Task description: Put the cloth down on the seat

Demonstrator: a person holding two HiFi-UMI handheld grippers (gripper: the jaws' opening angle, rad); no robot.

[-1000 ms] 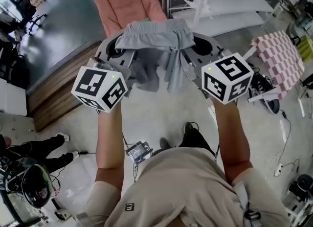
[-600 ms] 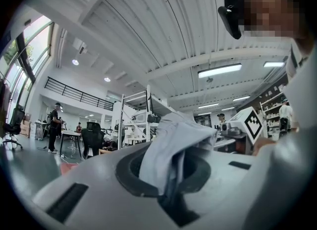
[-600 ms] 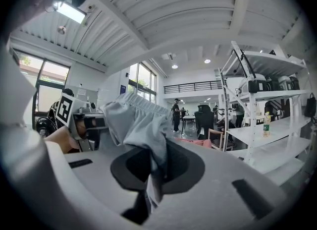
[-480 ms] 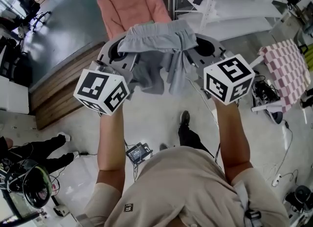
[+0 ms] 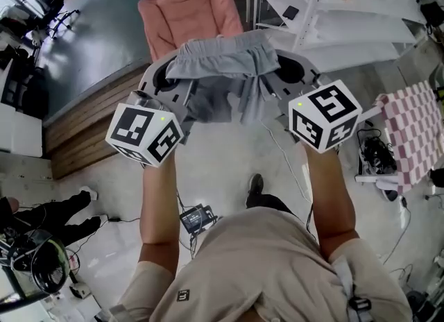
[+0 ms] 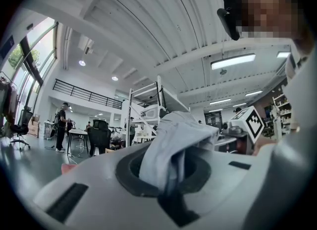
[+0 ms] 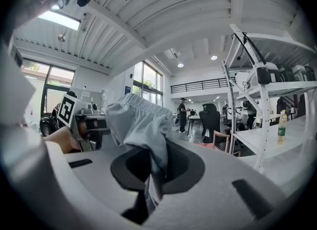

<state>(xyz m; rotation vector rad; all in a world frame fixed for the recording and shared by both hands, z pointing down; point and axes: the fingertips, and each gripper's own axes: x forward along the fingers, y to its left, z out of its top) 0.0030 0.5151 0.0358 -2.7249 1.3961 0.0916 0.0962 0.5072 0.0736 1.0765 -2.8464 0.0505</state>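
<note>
Pale floor below, left hand-held gripper and right hand-held gripper clamp grey cloth.

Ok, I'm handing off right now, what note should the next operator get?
Left gripper: shut on one end of the grey cloth.
Right gripper: shut on the other end.
Cloth hangs between them, in the air.
Pink seat stands ahead, beyond the cloth.
Done: cloth lifted.
To do: carry it over the seat, lower it, open both grippers.
</note>
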